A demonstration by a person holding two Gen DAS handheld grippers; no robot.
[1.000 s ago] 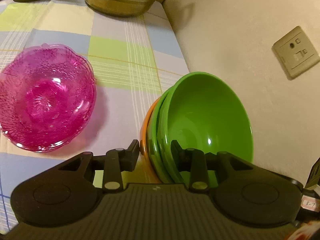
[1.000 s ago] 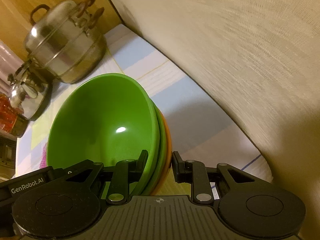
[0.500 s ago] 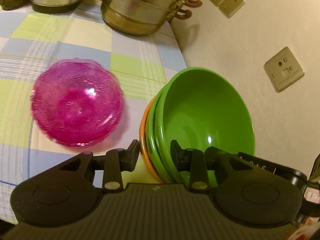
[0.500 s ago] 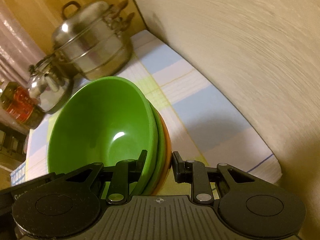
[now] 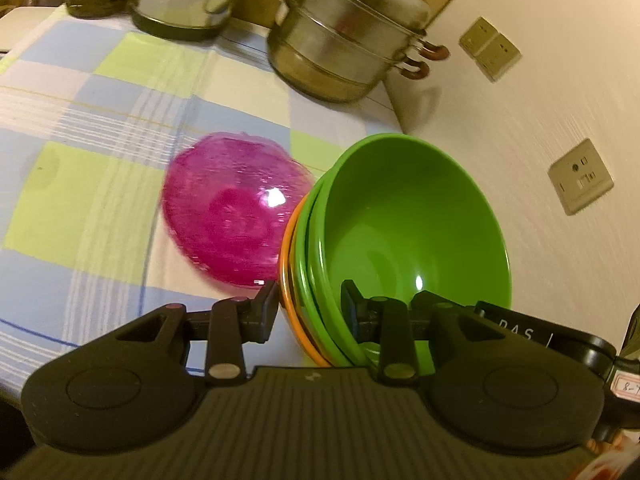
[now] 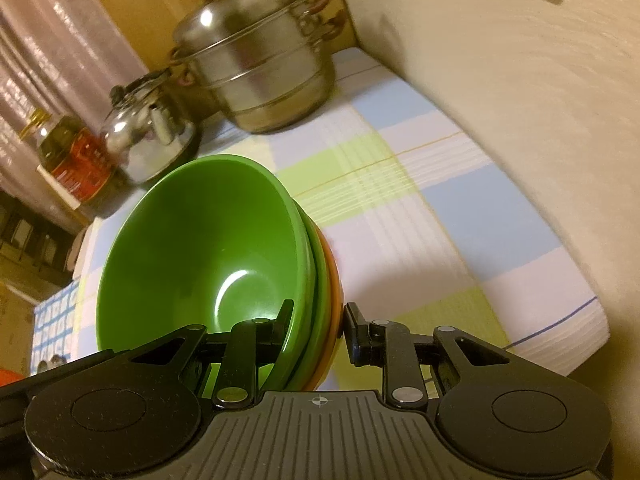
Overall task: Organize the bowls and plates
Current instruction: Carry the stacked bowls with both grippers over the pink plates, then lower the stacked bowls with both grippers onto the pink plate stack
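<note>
A translucent magenta glass bowl (image 5: 236, 224) on the checked-cloth bench (image 5: 92, 208) is being shown only in the left view; the nested stack of green and orange plastic bowls (image 5: 404, 232) is being gripped narrowly at opposite rims by the left hand-held gripper (image 5: 308, 312) and the right hand-held gripper (image 6: 316, 320), clear of the bench.

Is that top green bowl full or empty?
Empty: the green bowl shows only its bare, shiny inside in both views.
</note>
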